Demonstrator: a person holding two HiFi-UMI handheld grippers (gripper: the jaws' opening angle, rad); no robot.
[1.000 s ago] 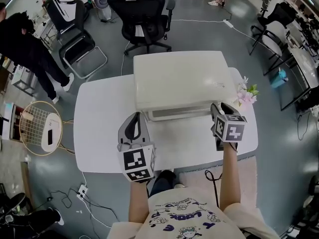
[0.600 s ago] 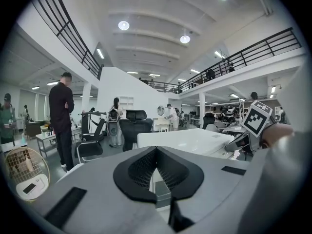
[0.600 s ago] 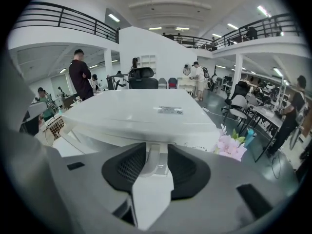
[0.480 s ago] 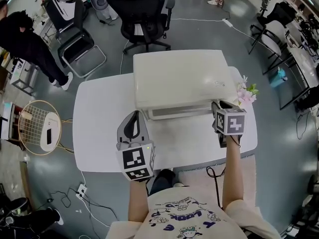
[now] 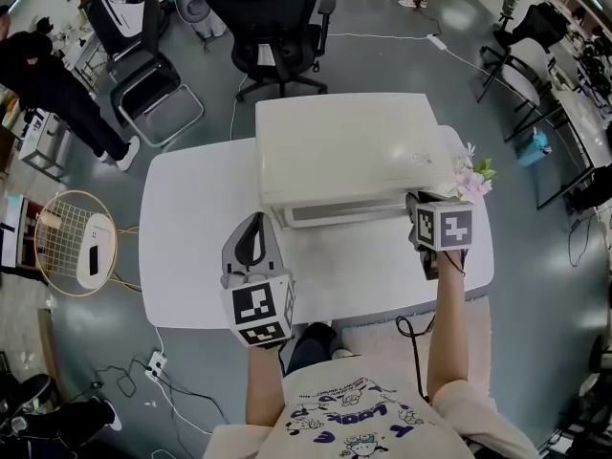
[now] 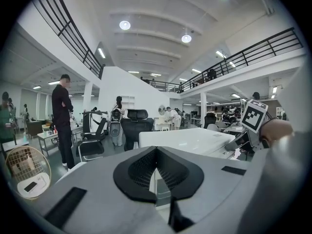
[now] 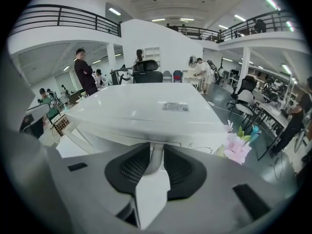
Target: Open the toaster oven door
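My left gripper (image 5: 255, 223) sits about level, jaws together and empty. My right gripper (image 5: 414, 202) tilts down, forearm straight behind it, its jaws just closing onto the handle (image 7: 155, 161).

**Open table on the left, a squeeze on the right**

Bare table (image 5: 191, 256) runs free along the toaster oven's (image 5: 344, 151) left side and across the strip in front of it. The right is cramped. Pink flowers (image 5: 473, 182) stand just beside the oven's front corner, and the right gripper (image 5: 418, 204), jaws just closing on the door handle (image 7: 155, 160), fills that gap. An office chair (image 5: 277, 36) stands behind the table.
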